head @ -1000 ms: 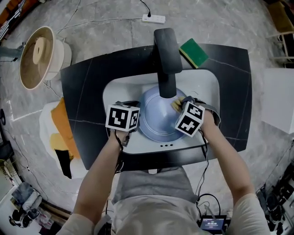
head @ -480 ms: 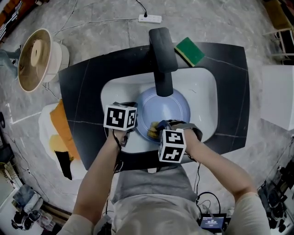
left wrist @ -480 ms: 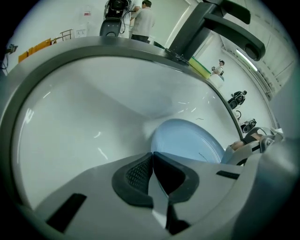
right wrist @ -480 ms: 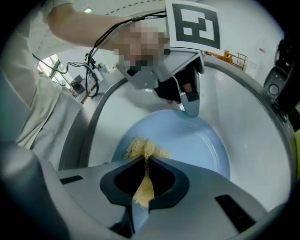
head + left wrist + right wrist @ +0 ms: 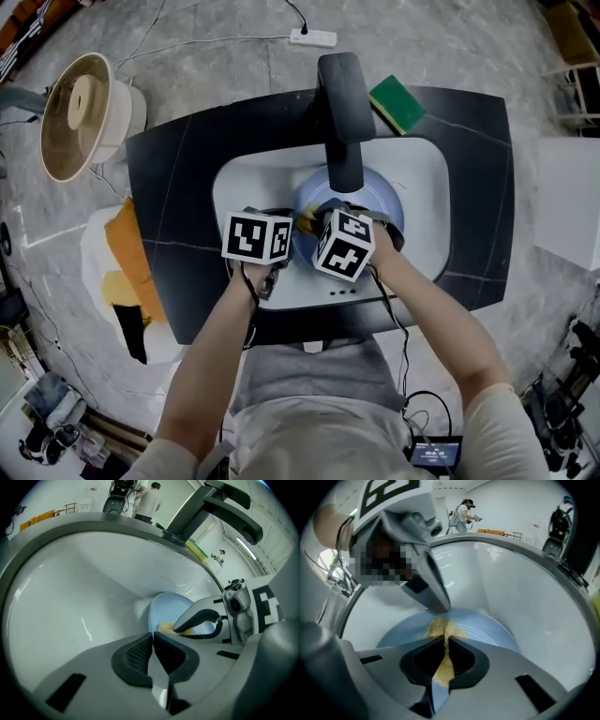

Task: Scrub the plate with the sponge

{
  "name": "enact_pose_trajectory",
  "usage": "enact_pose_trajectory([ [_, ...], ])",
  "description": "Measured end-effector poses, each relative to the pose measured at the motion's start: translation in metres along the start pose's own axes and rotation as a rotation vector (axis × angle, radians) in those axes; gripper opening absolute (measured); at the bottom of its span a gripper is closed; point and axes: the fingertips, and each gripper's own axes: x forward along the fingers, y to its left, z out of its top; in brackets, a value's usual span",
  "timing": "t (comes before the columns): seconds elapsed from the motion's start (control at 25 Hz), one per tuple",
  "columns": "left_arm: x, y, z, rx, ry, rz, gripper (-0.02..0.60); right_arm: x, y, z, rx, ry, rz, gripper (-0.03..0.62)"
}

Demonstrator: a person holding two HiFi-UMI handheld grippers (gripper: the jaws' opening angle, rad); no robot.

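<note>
The plate (image 5: pixel 382 195) is pale blue, round, smooth and glossy, with a shallow raised rim. It lies inside the white sink (image 5: pixel 422 178), which is set into the black table (image 5: pixel 178 178).

The left hand-held gripper (image 5: pixel 152 641) is closed on the plate's left rim, and the thin edge runs between its ribbed black pads. The right hand-held gripper (image 5: pixel 445 641) is clamped on the sponge (image 5: pixel 442 629). The sponge is yellow, coarse and porous, squeezed thin between the pads, and its free end is pressed against the plate's face just beside the left gripper's jaw.

The black faucet (image 5: pixel 343 112) has a broad curved spout. It overhangs the plate and covers its centre in the head view. A green scouring pad (image 5: pixel 396 105) lies on the table beside the faucet. A white power strip (image 5: pixel 314 37) lies on the floor beyond the table.
</note>
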Motion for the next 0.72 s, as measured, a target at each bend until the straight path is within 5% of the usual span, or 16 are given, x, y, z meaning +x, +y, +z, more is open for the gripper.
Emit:
enact_pose_trajectory([
  [0.16,0.001,0.003,-0.002,-0.012,0.006,-0.009,0.028,0.005,-0.043,-0.002,0.052,-0.016,-0.130,0.049],
  [0.32,0.001,0.007,-0.007,-0.024,0.016,0.002,0.028,-0.002,-0.080,-0.035,0.090,0.095,-0.251,0.049],
  [0.72,-0.005,0.008,-0.006,0.037,0.019,0.042,0.026,-0.040,-0.037,-0.112,-0.014,0.289,-0.178,0.049],
])
